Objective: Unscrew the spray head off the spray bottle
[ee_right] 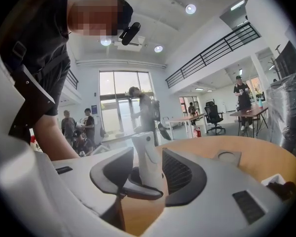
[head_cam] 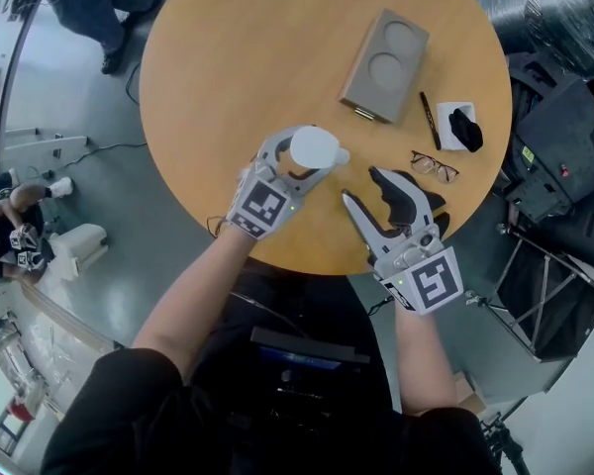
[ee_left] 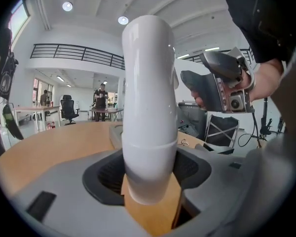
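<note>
A white spray bottle (head_cam: 315, 148) stands near the table's front edge with its spray head on, the nozzle (head_cam: 344, 154) pointing right. My left gripper (head_cam: 299, 164) is shut on the bottle's lower body; in the left gripper view the bottle (ee_left: 148, 107) fills the gap between the dark pads (ee_left: 106, 174). My right gripper (head_cam: 361, 186) hovers to the right of the bottle, open, with nothing between its fingers. In the right gripper view the bottle (ee_right: 147, 164) shows beyond the jaws, apart from them. The left gripper view shows the right gripper (ee_left: 219, 83) at the upper right.
A grey tray (head_cam: 384, 65) with two round recesses lies at the table's far side. A black pen (head_cam: 429, 119), a pair of glasses (head_cam: 434, 166) and a white box with a black object (head_cam: 460, 127) lie at the right. The round table edge (head_cam: 307, 265) runs just below both grippers.
</note>
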